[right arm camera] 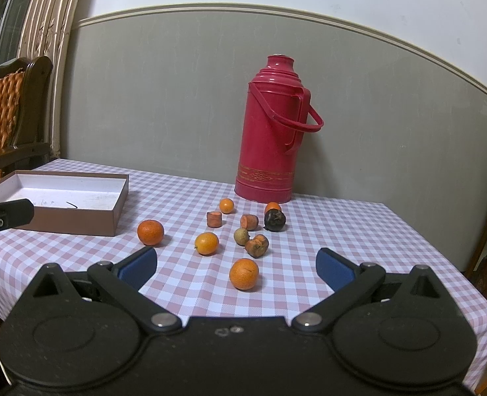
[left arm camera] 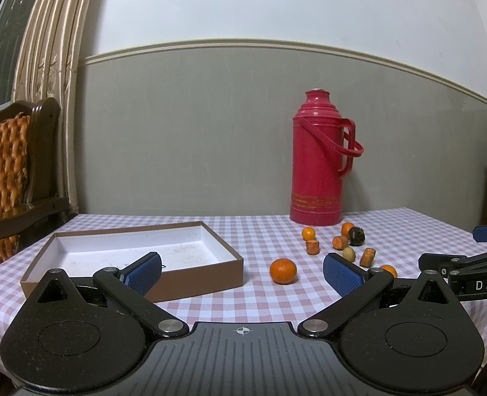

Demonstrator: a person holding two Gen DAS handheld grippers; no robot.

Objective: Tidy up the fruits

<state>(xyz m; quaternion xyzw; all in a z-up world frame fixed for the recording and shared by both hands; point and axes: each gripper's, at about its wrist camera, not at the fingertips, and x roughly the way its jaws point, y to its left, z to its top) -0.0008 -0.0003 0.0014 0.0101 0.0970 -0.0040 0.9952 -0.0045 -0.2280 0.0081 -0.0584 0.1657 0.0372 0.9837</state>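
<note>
Checkered cloth covers the desk (right arm camera: pixel 358 231). Oranges (right arm camera: pixel 150 232) and fruit pieces (right arm camera: pixel 257 246) lie scattered below the red thermos (right arm camera: pixel 269 138); the box (right arm camera: pixel 78 211) sits at 9 o'clock. Left claw (left arm camera: pixel 242 272) and right claw (right arm camera: pixel 236 264) both gape wide, holding nothing.

home dining room | checked tablecloth (right arm camera: pixel 342 231), red thermos (right arm camera: pixel 269 132) (curtained window)

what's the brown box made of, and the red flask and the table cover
Box: likely cardboard, with thin straight walls, matte brown outside and a white paper-like lining that looks scuffed. Flask: probably painted metal or hard plastic, since its glossy red body has gold printed bands; I can't tell which. Table cover: checked pink and white, smooth with a slight sheen, which suggests vinyl or oilcloth, but it may be cloth.
</note>
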